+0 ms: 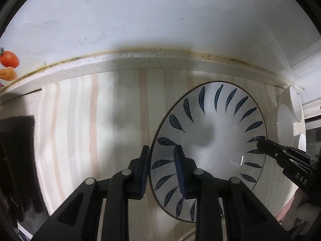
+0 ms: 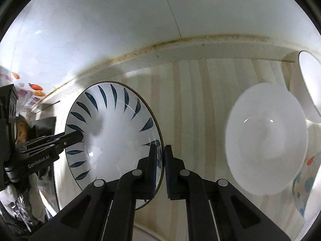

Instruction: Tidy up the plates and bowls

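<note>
So the leaf-pattern plate (image 1: 210,132) sits flat on the striped tabletop (image 1: 112,108) btwn both, left hand-held gripper (image 1: 163,168) & right hand-held gripper (image 2: 160,168) each pinching opposite rims, white bowl (image 2: 266,138) off right.

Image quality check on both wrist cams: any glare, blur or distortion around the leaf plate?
Left wrist: fisheye bends the counter edge; a soft shadow blotch sits in the plate centre. Right wrist: the white bowl is blurred with two small glints; the plate rim near the right claw looks smeared.
</note>
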Tool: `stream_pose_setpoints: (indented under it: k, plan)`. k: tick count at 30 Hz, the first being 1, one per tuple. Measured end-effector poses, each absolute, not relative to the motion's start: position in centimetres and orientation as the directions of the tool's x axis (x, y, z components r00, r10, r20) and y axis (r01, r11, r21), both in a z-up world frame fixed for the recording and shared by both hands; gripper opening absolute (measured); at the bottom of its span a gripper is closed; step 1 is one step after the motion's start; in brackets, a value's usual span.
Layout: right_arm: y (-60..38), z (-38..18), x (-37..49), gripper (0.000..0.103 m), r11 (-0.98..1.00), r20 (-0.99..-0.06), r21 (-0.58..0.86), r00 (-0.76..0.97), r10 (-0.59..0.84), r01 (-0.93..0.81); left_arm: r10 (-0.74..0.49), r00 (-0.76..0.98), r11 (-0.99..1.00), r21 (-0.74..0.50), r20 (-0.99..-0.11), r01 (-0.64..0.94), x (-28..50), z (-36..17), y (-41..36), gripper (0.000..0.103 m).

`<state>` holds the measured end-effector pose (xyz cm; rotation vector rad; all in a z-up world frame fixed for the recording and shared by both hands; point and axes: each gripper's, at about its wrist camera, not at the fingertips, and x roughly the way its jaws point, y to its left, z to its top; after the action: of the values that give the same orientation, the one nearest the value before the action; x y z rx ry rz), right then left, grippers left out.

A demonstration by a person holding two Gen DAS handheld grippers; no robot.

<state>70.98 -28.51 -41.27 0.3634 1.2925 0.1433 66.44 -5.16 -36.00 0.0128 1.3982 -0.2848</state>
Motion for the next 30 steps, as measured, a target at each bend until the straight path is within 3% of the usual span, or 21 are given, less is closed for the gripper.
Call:
stream_pose_setpoints:
  k: [15, 30]
  plan:
    - [-28.2, -33.5, 63.2, 0.009, 0.94, -0.895, 0.342, 0.311, 0.321, 0.014, -0.185, 0.187, 0.965, -0.141, -0.965, 0.223, 57.6, -29.5, -4.3, 0.022]
    - [-28.7, -37.0, 50.5, 0.009, 0.93, -0.912, 0.365, 0.216, 0.348, 0.042, -0.19, 0.044, 0.96, -0.176, -0.981, 0.219, 46.2, -34.0, -3.8, 0.022]
